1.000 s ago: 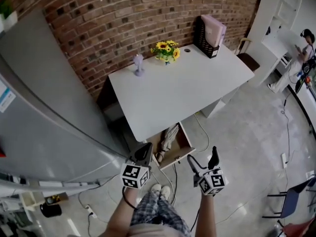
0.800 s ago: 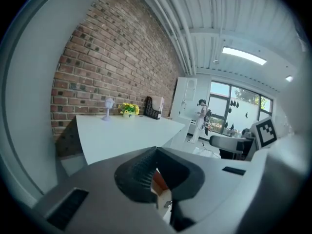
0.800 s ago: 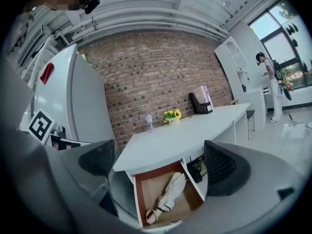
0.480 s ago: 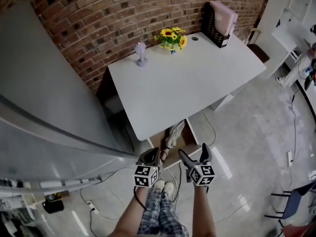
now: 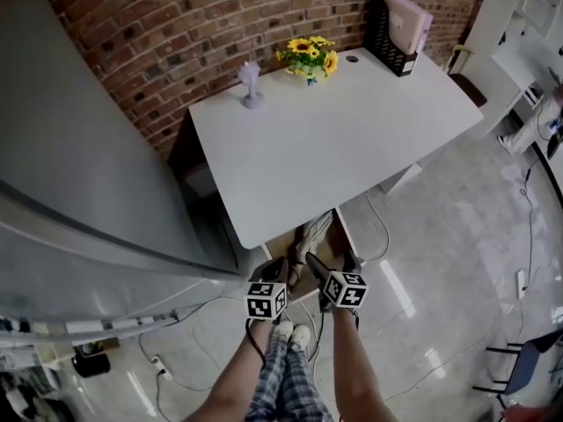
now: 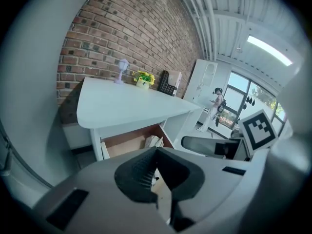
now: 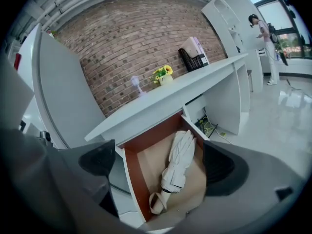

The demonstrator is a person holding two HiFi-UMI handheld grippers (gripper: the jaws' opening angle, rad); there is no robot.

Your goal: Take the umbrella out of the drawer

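White and folded, the umbrella [image 7: 178, 162] lies lengthwise in the open drawer [image 7: 130, 180] beneath the surface [image 7: 168, 100], untouched. Our right tool [image 7: 161, 167] hovers above it with jaws spread wide, framing the bundle. Our left tool [image 6: 155, 152] is closed on nothing, off to the side. We judge the main risk is pinching only loose fabric, so the canopy unfurls or slips free. A careless descent could also clip the drawer's wall and nudge it shut.
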